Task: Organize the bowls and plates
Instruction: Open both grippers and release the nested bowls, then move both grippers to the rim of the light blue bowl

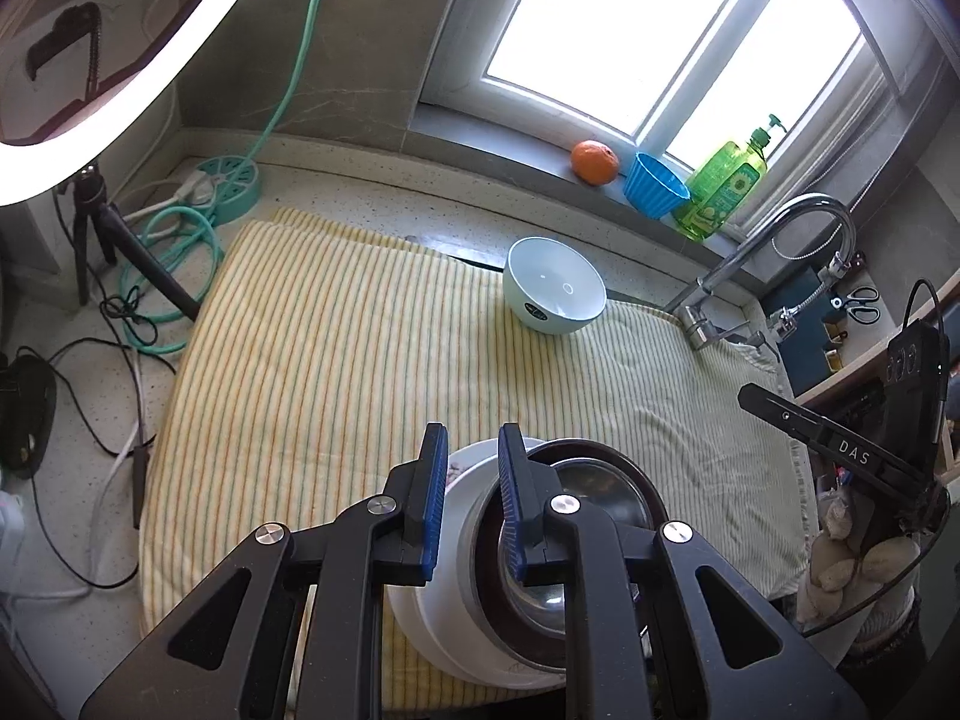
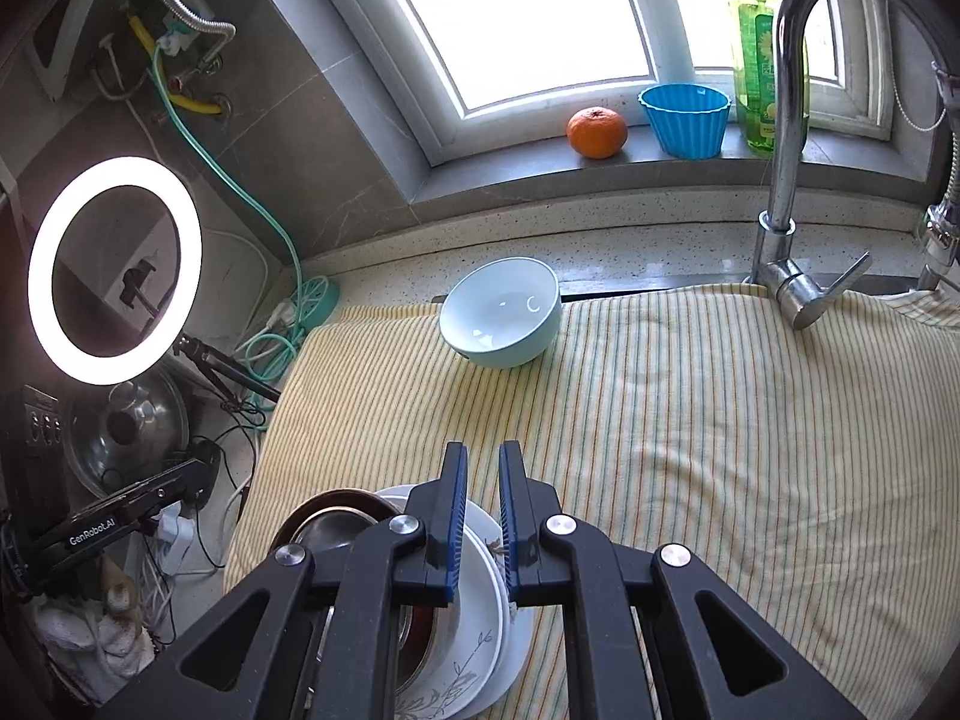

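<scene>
The left gripper (image 1: 471,444) is clamped on one side of a stack of dishes (image 1: 456,546), its blue pads narrowly parted across the rim of the stack. The right gripper (image 2: 483,462) is closed in the same way on the opposite side, with the rims of the white plates (image 2: 480,618) pinched between its pads. The stack is thus carried between both grippers, close under their fingertips, over the near edge of the striped towel (image 1: 336,348). A steel bowl (image 1: 600,486) with a dark outer band is nested in the white plates, and the whole stack is tilted, its open faces turned towards the left gripper's side.

A pale blue bowl (image 2: 501,321) is seen upright at the far edge of the towel, well apart from the stack, its mouth upward. Between the two a broad stretch of towel lies bare. The towel is bounded by the faucet (image 2: 786,180) on the right, cables and a tripod (image 1: 114,246) on the left.
</scene>
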